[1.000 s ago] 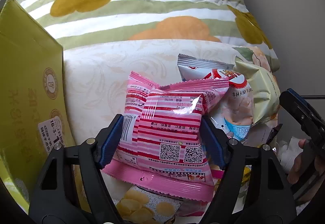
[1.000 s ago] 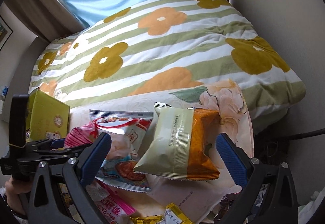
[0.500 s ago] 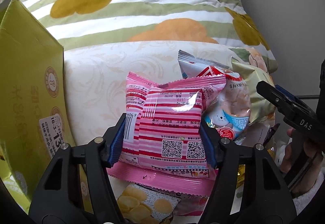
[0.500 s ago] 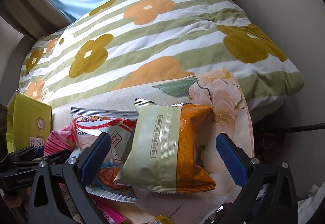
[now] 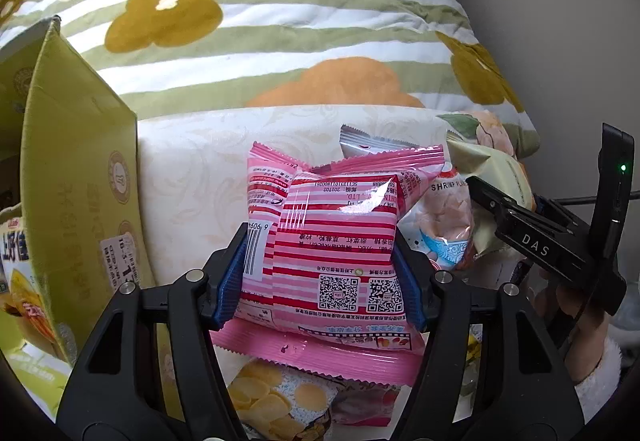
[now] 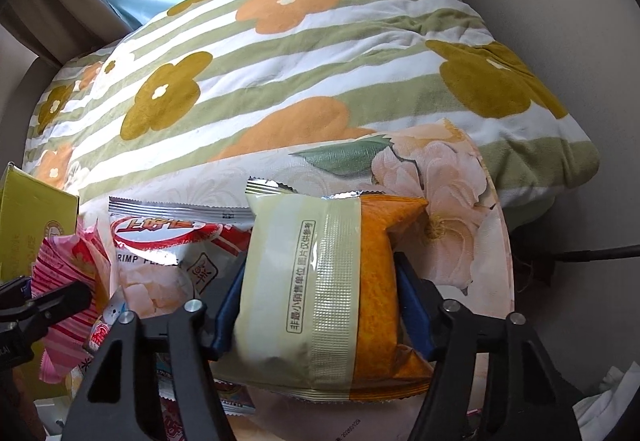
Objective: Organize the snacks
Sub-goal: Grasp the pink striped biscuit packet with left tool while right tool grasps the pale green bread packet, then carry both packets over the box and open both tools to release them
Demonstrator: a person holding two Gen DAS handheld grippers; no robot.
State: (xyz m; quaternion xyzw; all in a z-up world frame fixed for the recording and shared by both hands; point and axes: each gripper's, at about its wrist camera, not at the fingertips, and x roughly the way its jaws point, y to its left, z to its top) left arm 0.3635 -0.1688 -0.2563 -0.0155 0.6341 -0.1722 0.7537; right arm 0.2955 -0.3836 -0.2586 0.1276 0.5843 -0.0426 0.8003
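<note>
- Far left, a green box (image 5: 76,177) stands open, stiff card with printed round seals, a yellow bag of snacks tucked inside it.
- Next along, the cream cloth (image 5: 192,181), a smooth surface with a faint leaf pattern, lies bare between the box and the pile.
- Left gripper (image 5: 320,281) has its blue ribbed pads pinching the pink pack (image 5: 332,241) from both sides; it's glossy, puffy film with red and white stripes and crimped, saw-toothed ends.
- Under the pink one, a chip pack (image 5: 276,401) printed with pale round crisps lies flat on the pile.
- Just right of pink, the shrimp bag (image 6: 160,253), silvery crinkled foil with a red oval logo, sits wedged between the two held packs, touching both.
- Right gripper (image 6: 316,301) is closing on the orange pack (image 6: 320,289): pale green back with a sealed seam strip, orange face, pillow-shaped, pads against both its sides.
- Right of that, the cloth turns to big printed peach flowers.
- Behind everything, a soft fleecy blanket (image 6: 304,53), green and white stripes with ochre and orange blooms.
</note>
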